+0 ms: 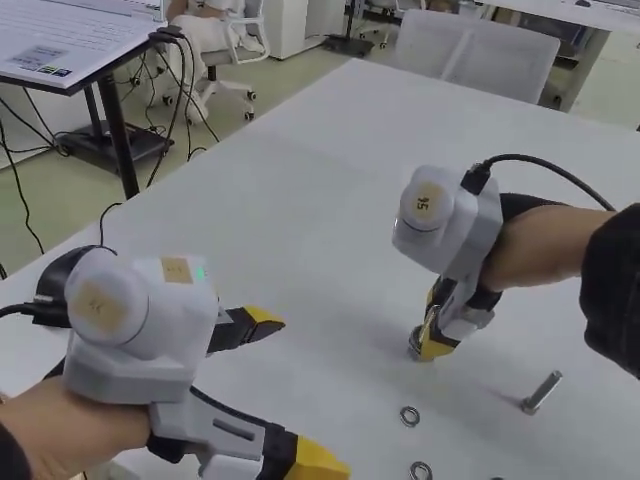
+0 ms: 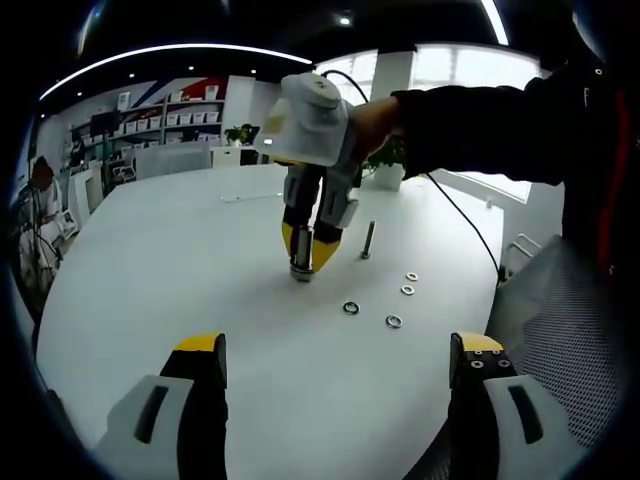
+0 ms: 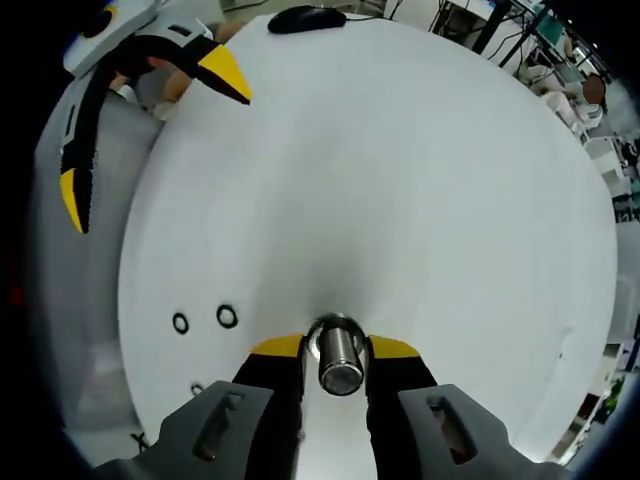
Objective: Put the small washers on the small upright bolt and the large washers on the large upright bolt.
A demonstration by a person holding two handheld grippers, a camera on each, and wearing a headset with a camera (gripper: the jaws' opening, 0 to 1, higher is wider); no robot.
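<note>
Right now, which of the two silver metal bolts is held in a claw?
The short thick silver bolt, clamped between the yellow tips of the right claw. The thin silver bolt stands free on the white table, with nothing touching it.

The big bolt, shiny steel, is at the bottom centre of the right gripper view, pinched between the right gripper's yellow tips. In the left gripper view it's standing up mid-frame, with the thin bolt upright just right of it. Four washers lie flat, lower right of both.
</note>
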